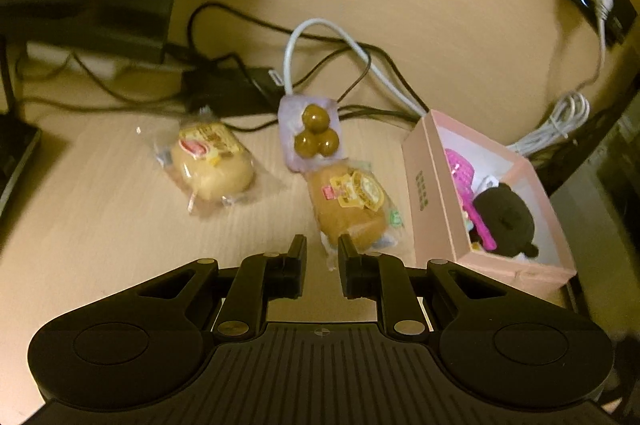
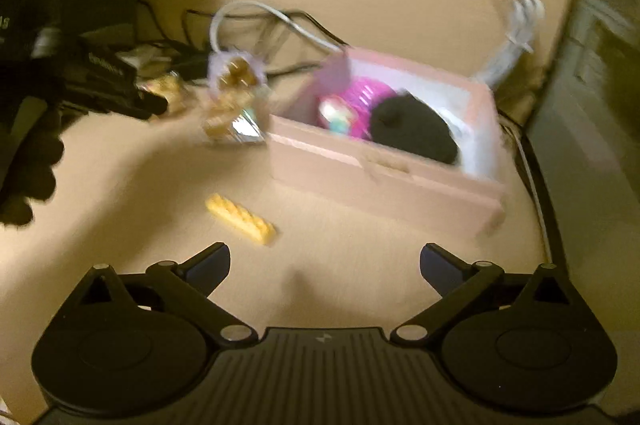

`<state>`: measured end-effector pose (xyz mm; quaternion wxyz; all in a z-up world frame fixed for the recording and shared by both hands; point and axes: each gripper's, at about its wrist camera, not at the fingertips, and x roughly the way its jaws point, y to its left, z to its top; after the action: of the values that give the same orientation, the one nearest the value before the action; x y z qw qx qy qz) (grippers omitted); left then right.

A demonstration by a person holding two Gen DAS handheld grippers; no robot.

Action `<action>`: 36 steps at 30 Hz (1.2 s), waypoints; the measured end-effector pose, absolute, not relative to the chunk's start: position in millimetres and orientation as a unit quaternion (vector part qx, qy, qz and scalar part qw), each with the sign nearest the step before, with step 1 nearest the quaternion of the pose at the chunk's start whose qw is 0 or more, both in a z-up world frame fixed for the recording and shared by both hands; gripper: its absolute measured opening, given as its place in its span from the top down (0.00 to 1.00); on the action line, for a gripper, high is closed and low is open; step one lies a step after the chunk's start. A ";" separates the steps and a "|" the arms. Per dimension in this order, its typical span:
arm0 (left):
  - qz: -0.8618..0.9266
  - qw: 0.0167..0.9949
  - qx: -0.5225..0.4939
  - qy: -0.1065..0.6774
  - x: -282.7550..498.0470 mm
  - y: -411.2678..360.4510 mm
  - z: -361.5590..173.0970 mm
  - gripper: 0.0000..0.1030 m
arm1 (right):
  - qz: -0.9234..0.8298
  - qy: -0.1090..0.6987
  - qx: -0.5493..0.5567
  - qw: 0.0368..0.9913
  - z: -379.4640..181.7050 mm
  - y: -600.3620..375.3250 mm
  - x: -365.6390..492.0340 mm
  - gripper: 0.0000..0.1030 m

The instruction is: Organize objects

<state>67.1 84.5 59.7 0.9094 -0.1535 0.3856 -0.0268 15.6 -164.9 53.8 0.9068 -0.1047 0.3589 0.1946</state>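
Step in hand, judged: sorting loose items into pink rectangular cardboard box (image 2: 384, 181), open-topped, at right of pale wood-grain surface (image 1: 100, 217). Already inside: black fuzzy rounded plush (image 2: 412, 133), bright pink perforated plastic piece (image 2: 366, 97), a few small items too blurred to name.

Right claw (image 2: 325, 267): spread wide, nothing between the pads, above bare surface in front of the box. Yellow studded plastic building brick (image 2: 241, 219), long and flat, just ahead and to the left of it, apart from the box. Probably the next pick. Calls for a shift left, pads aligned across the brick's narrow width, then descent. Hard, smooth, low profile; likely to skid if pinched off-centre.

Left claw (image 1: 322, 251): pads drawn nearly together with a narrow gap, nothing gripped. Directly beyond the tips: brown bun in clear crinkly wrapper with yellow-red label (image 1: 352, 207), beside the box's near-left wall. Wider opening needed before any grasp; soft, squashable, film slippery.

Still out on surface: paler wrapped bun of the same kind (image 1: 212, 167), further left; lilac flat packet showing four glossy brown balls (image 1: 312, 133), touching the brown bun's far end.

Clutter behind: black and white cables (image 1: 360, 65), tangled. Right view motion-blurred; fine detail there uncertain.
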 end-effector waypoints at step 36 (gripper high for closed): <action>0.061 0.884 -0.173 0.430 -42.6 198.0 44.4 0.82 | 0.327 0.470 -0.136 0.808 18.8 29.8 139.0 0.45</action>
<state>-42.6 198.0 44.4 0.8839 -0.1735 0.4301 0.0607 139.0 29.8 18.8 0.8083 -0.1361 0.4705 0.3268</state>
